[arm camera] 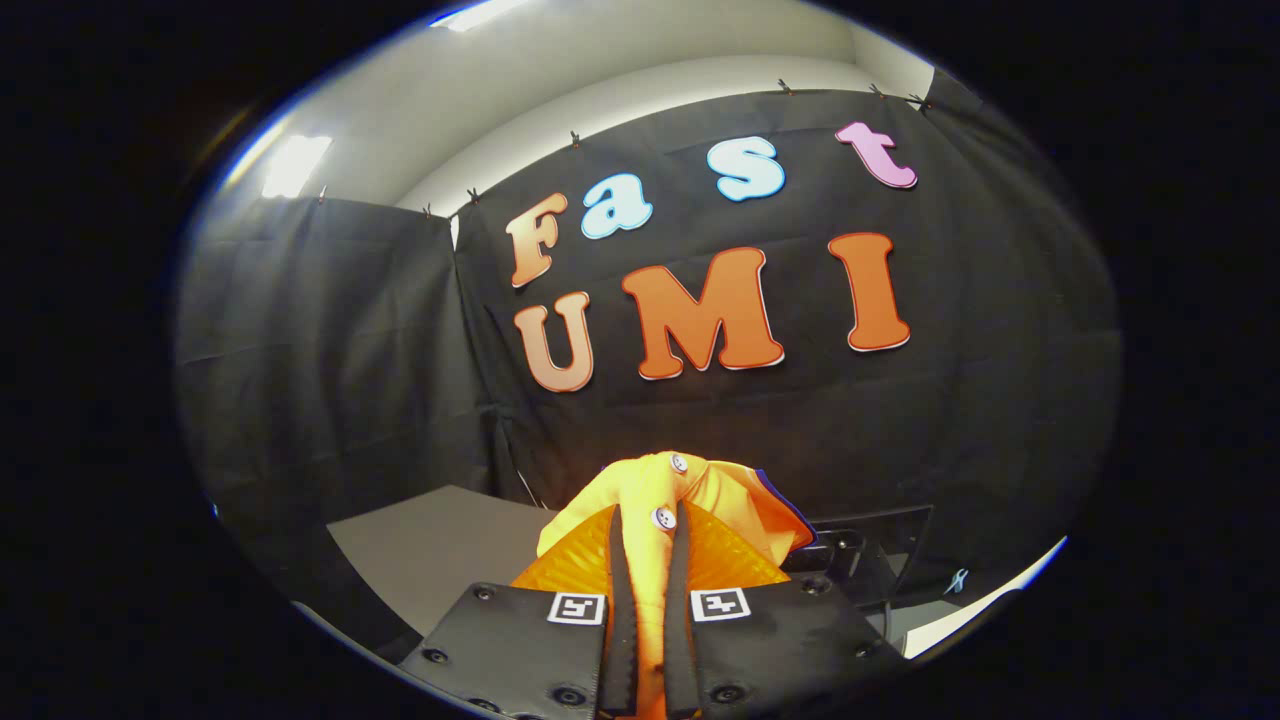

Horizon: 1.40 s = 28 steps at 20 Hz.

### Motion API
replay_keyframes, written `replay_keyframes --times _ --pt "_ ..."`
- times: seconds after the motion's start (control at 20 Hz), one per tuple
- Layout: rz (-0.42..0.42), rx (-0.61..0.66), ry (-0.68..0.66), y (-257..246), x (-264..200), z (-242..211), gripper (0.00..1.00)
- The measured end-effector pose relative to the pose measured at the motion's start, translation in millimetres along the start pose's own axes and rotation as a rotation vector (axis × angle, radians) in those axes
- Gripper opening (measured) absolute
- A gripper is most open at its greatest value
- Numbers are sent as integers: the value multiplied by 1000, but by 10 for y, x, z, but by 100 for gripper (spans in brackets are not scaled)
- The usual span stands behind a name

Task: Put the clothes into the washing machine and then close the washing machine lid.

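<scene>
An orange garment (pixel 655 490) with white buttons and a dark blue edge is pinched between my two fingers and bunches up just beyond their tips. My gripper (pixel 648 545) is shut on this cloth and holds it raised, well above the surface below. To the right of the fingers and lower down I see a dark, glossy lid-like panel (pixel 880 545) with a dark hinge part; most of the machine under it is hidden by the gripper.
A grey flat surface (pixel 440 550) lies down to the left of the fingers. A white edge (pixel 985 605) shows at the lower right, with a small pale blue clip (pixel 958 580) near it. Black cloth walls close off the space behind.
</scene>
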State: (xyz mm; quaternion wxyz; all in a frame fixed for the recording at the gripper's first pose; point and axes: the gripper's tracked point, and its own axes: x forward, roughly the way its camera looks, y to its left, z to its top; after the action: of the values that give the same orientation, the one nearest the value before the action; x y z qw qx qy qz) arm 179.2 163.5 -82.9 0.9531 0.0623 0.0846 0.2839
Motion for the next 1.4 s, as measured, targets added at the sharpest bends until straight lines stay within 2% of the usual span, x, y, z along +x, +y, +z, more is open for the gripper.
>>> replay_keyframes --times 0.35,0.55,0.8,1.2,1.4 --pt "35 7 116 -417 310 -748 18" --pt "54 64 231 -576 569 -1422 18" --pt "20 104 409 -807 696 -2445 18" --pt "10 177 613 -821 714 -3497 18" --pt "-73 192 776 -984 635 -4145 18"
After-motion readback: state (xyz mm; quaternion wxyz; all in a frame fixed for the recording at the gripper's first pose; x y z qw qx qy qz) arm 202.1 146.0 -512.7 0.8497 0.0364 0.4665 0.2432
